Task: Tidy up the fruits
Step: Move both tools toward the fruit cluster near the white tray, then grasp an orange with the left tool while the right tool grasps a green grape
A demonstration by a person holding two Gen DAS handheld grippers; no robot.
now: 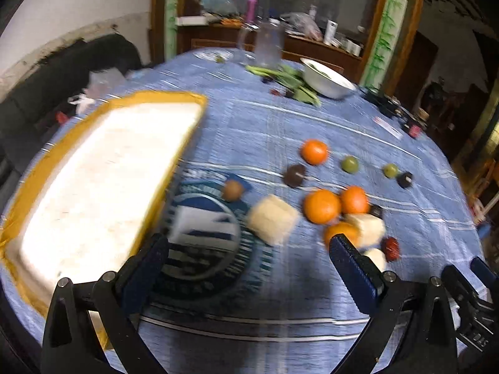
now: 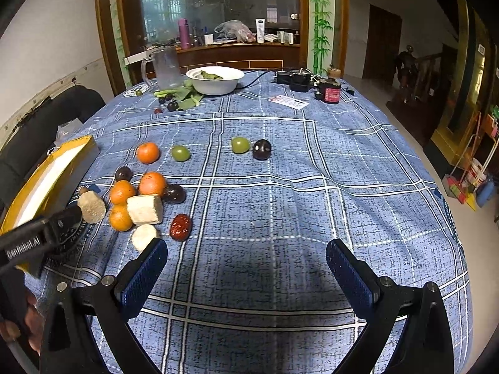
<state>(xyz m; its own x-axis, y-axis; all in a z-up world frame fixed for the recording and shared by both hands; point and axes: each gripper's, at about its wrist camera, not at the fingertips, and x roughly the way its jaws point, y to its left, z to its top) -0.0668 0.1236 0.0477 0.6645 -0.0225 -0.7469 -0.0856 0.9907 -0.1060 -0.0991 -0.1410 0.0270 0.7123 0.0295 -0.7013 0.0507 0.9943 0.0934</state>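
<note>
Loose fruit lies on the blue checked tablecloth [image 2: 280, 187]: several oranges [image 2: 152, 183], two green fruits [image 2: 180, 153], dark plums [image 2: 261, 149], a red date [image 2: 180, 227] and pale cut chunks [image 2: 145, 208]. A yellow-rimmed box [image 1: 162, 96] with a white inside stands to their left. My left gripper [image 1: 249, 258] is open just above the cloth, beside the box, with one pale chunk [image 1: 273, 219] ahead between its fingers. My right gripper [image 2: 246, 265] is open over bare cloth, right of the fruit cluster, holding nothing.
At the table's far side stand a white bowl [image 2: 215, 79], a clear pitcher [image 2: 165, 68], green leaves [image 2: 184, 96], black adapters [image 2: 296, 79], a red can [image 2: 331, 93] and a card [image 2: 288, 102]. A dark chair [image 2: 62, 109] is at the left edge.
</note>
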